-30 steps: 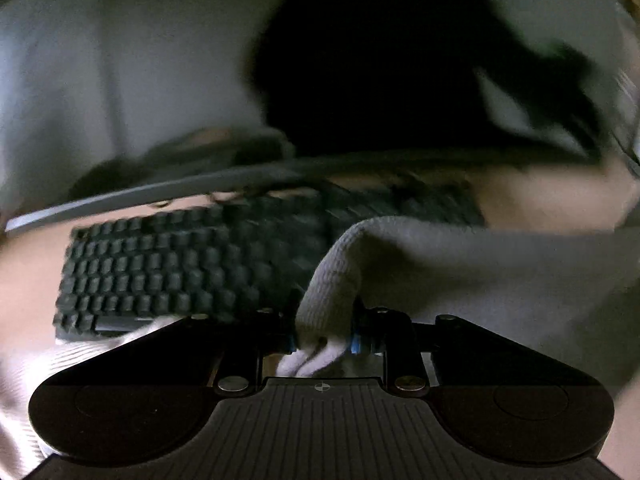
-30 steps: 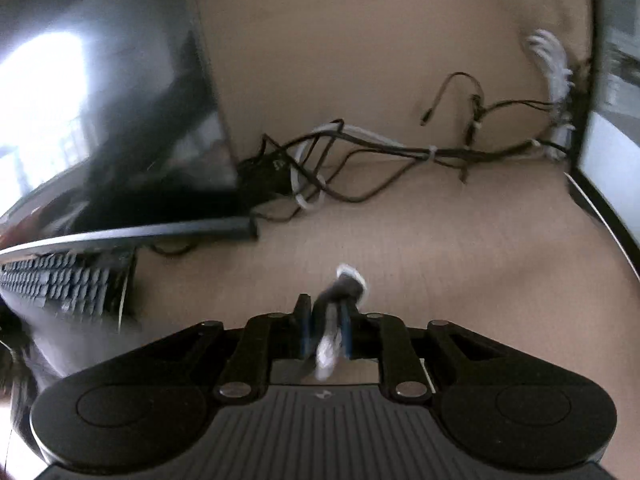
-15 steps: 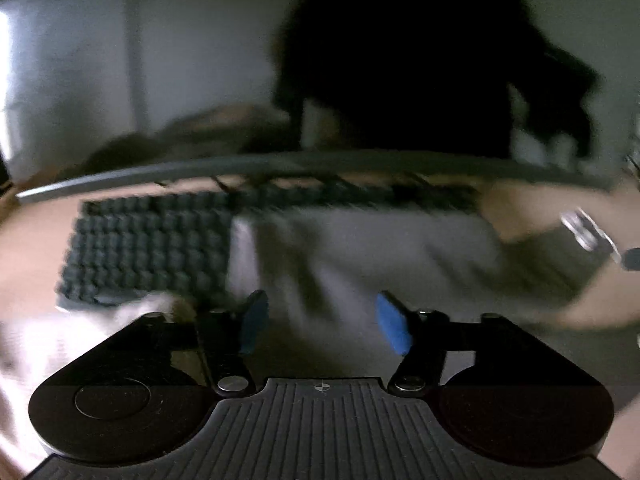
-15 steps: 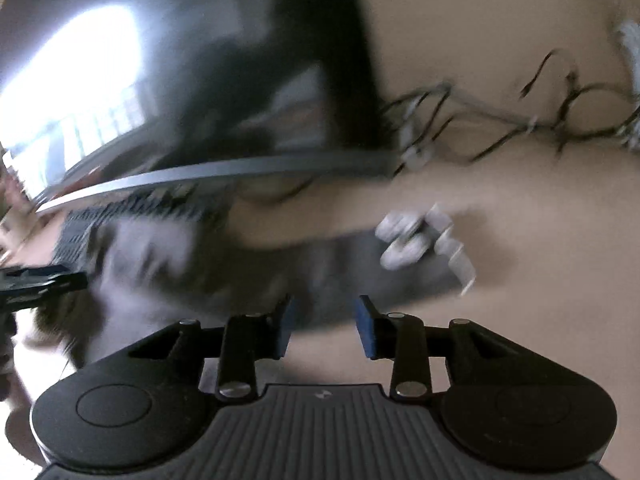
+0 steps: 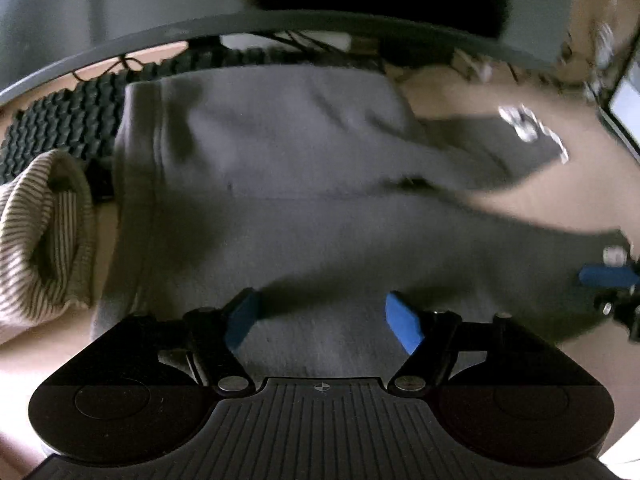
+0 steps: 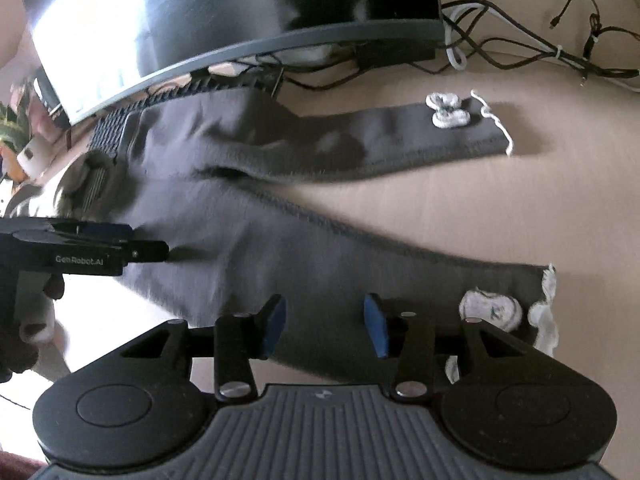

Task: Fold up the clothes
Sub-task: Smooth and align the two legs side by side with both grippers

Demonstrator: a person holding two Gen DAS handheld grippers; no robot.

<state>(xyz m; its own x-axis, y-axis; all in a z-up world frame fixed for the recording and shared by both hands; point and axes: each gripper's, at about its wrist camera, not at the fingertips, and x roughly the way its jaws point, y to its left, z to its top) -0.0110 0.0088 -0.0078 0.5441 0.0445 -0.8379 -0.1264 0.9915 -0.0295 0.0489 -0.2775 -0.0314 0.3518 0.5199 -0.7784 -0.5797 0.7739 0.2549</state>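
Both claws, left gripper (image 5: 322, 318) and right gripper (image 6: 325, 327), are opening, released over the grey pants (image 6: 248, 216), so I'd be smoothing them flat right ahead before regripping.

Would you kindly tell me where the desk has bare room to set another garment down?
Bare desk lies in the wedge between the two legs of the grey trousers, and beyond the cuffs on that side. It is crowded by the cables, under the monitor with the keyboard, and by the striped garment.
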